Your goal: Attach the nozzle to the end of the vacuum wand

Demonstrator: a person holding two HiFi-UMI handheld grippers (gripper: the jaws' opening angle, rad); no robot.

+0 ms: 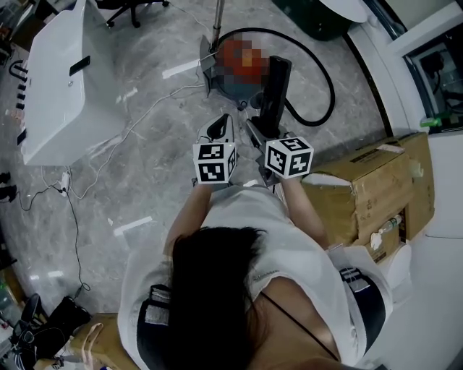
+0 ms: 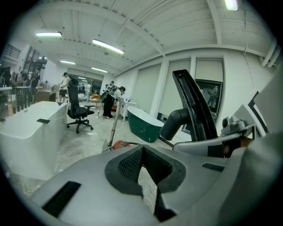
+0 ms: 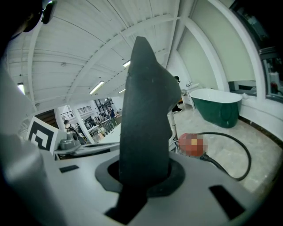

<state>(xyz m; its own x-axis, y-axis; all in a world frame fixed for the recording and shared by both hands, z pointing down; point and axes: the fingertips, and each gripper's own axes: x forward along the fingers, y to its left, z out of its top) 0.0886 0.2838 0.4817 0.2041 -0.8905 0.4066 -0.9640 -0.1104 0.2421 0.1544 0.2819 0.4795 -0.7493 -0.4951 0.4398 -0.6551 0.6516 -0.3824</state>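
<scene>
Person (image 1: 246,217) standing; right gripper (image 3: 142,174) clamped on black nozzle (image 3: 146,106), held upright; left gripper (image 2: 142,170) jaws together, empty; wand (image 1: 218,22) stands on floor ahead, apart from nozzle; step, likely: bringing nozzle to wand; next needs socket lined up with wand's end.

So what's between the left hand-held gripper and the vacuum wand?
Just marble floor, with a thin white cable crossing near the foot of the vacuum wand. The head view shows it; the left hand-held gripper is shut, empty.
</scene>
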